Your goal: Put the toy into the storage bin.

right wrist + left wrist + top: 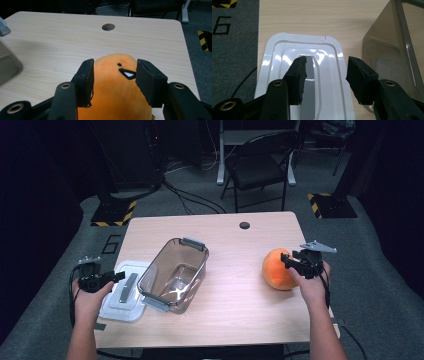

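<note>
Right gripper (113,80) hovers at the orange plush (117,95), jaws apart astride it; left gripper (325,80), jaws apart, hangs over the white lid (287,50) at lower left.

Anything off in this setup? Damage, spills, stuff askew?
One thing: the inner pad on the left gripper has a ragged, torn edge, and the right gripper shows slight fraying too. The clear plastic container sits diagonally beside its white lid. No spills; the orange plush toy looks intact.

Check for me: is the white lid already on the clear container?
No, the white lid lies flat on the table beside the open container.
</note>
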